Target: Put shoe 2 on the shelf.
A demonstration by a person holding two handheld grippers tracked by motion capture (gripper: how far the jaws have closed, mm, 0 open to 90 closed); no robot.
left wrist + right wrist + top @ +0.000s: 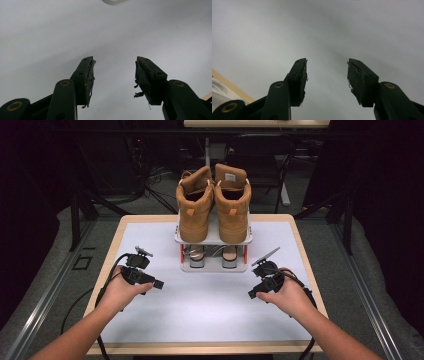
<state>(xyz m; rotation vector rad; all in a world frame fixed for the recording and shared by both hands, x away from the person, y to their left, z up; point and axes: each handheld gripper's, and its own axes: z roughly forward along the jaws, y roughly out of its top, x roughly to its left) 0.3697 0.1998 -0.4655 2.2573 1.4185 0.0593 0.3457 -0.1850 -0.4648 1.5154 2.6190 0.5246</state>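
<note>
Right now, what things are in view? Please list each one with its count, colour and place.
boots: two, tan, side by side on the rack's top shelf, heels toward the person.
shoe rack: one, white with red posts, at the table's far middle.
lower-shelf shoes: two, colour unclear.
mat: one, white, covering the table.
table: one, light wood.
chair: one, black, behind the table.
left gripper: one, black, open, holding nothing.
right gripper: one, black, open, holding nothing.

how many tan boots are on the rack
2. The left boot and the right boot stand side by side on the top shelf of the small white rack, heels toward the camera. The lower shelf holds other footwear, partly hidden.
</note>
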